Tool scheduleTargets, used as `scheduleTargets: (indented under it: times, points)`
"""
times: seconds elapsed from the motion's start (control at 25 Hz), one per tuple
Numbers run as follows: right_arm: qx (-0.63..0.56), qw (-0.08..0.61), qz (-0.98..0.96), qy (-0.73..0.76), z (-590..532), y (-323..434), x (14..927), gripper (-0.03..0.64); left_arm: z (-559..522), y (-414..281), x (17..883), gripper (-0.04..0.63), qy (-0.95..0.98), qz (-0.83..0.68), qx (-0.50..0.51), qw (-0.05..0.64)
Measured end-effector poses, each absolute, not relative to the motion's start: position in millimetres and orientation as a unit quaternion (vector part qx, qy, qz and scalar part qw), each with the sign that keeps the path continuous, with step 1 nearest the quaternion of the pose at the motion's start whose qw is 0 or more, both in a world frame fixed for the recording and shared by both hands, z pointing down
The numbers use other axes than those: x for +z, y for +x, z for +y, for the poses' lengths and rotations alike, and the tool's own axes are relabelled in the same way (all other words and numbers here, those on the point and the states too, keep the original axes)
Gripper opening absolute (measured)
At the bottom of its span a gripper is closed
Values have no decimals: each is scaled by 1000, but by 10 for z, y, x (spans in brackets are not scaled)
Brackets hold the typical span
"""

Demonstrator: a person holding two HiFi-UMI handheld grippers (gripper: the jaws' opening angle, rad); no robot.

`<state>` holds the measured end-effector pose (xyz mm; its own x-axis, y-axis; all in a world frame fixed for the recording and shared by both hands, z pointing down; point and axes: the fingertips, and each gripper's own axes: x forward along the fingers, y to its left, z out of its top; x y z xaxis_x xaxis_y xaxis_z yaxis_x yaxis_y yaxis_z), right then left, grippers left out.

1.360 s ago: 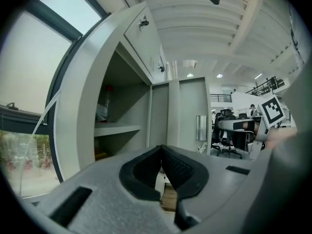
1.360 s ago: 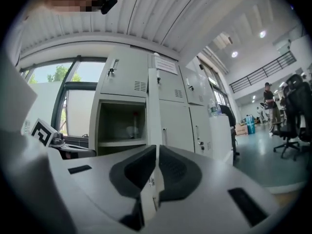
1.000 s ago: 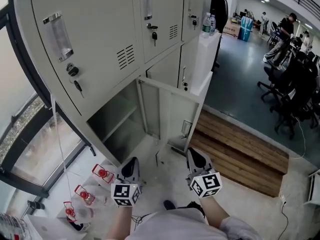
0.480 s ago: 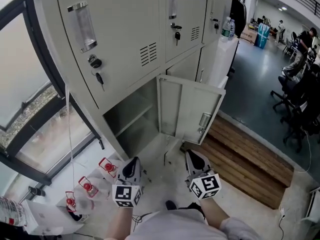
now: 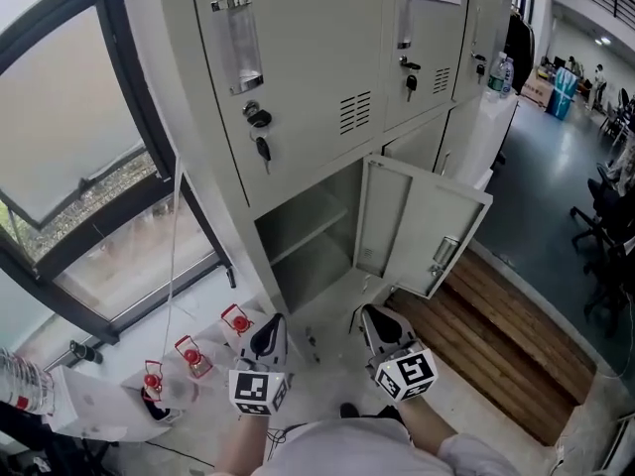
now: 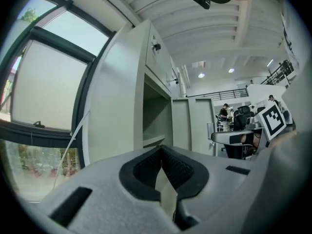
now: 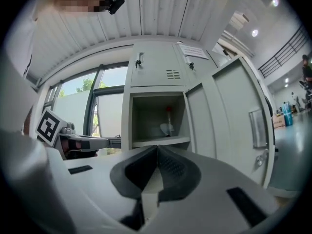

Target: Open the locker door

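The locker door [image 5: 422, 226] stands swung wide at one o'clock of the right gripper [image 5: 377, 320]. It and the left gripper [image 5: 266, 330] are closed and empty. Opening looks complete; the next move calls for nothing further.

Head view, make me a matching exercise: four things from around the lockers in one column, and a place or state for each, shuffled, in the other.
Column one:
1 lower locker door
2 key
3 red-capped bottles
4 right tongs

Column two:
A shut, nothing between them
B on the floor by the window
C swung open
D hanging from the lock of an upper door

Pairs: 1-C, 2-D, 3-B, 4-A
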<state>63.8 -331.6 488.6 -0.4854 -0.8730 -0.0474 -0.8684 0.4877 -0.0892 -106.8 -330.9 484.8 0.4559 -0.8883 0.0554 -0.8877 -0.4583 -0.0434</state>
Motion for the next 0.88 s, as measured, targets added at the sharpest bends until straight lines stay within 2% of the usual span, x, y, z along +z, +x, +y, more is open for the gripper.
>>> scheduleTargets:
  times: [0.36, 0.88]
  points:
    - [-21, 29, 880, -474, -3337, 310, 4912, 14, -3241, -1284, 4847, 2, -841, 540, -36, 2]
    - [-29, 29, 878, -476, -3376, 323, 4935, 14, -3264, -1284, 4854, 2, -843, 537, -40, 6]
